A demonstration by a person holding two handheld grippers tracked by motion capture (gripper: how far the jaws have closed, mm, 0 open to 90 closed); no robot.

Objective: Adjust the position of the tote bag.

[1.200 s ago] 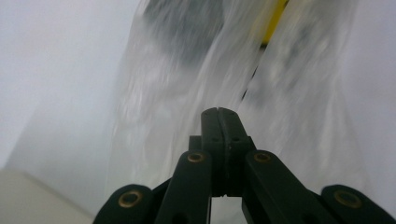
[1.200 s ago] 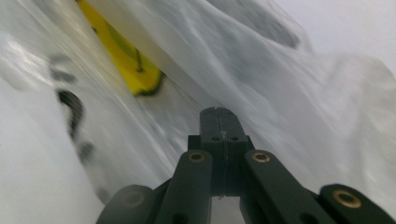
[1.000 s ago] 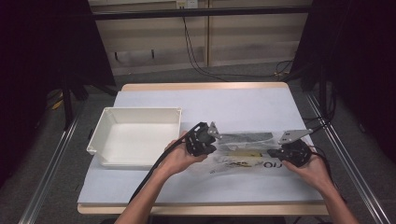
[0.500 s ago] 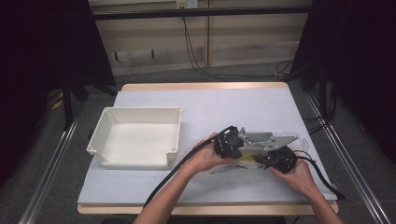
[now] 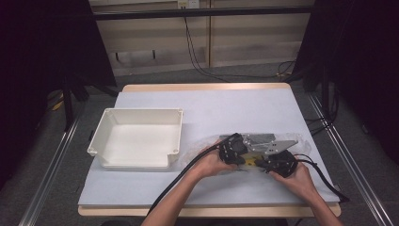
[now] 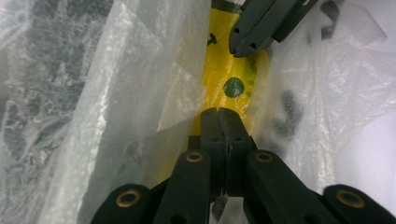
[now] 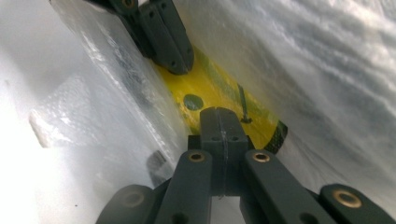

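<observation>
Pinching the clear plastic bag point(image 5: 263, 150) near the table's point(image 5: 211, 108) front right, we have both grippers, left point(image 6: 218, 112) and right point(image 7: 219, 112), with jaws pressed together on its film over a yellow strip point(image 6: 224, 65), tips nearly meeting.

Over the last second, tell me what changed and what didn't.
The left gripper slid right across the plastic bag toward the right gripper, which came a little left. The bag has bunched up narrower between them. Both jaws remain shut on the bag. The white tray stayed put.
</observation>
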